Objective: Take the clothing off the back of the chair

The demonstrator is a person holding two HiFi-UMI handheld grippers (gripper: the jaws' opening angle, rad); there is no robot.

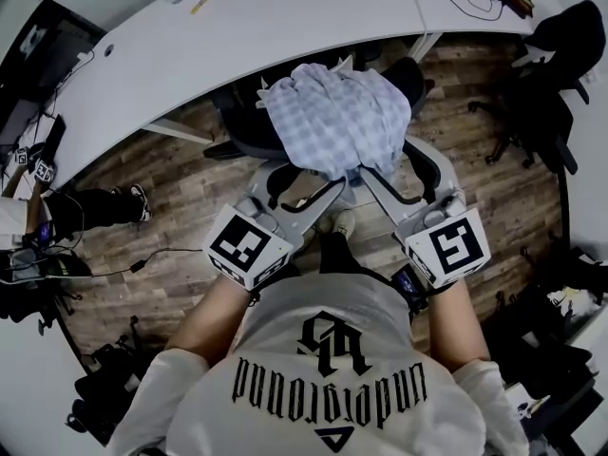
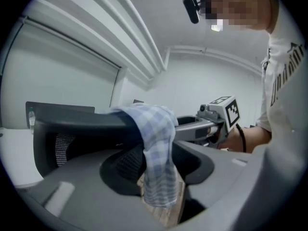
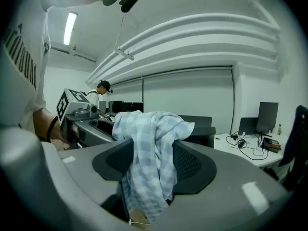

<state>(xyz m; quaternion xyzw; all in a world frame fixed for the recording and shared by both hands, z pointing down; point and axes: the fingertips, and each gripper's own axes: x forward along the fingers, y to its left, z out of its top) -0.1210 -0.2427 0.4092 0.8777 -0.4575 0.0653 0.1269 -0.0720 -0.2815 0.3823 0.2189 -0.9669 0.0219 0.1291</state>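
Left gripper (image 1: 339, 181) jaws pinching hanging fold of checked shirt (image 1: 337, 117). Right gripper (image 1: 365, 172) jaws pinching same shirt just beside. Shirt bunched, draped over top of black chair (image 1: 236, 126) back. Chair stands against curved white surface (image 1: 285, 27).

Clothing (image 1: 337, 122): soft woven checked cloth, matt, creased. Floor (image 1: 190, 193): wood planks, visible grain. Desk (image 1: 285, 17): smooth, matt white. Left gripper (image 1: 334, 183), right gripper (image 1: 366, 174): matt grey plastic with black textured pads (image 3: 192, 165).
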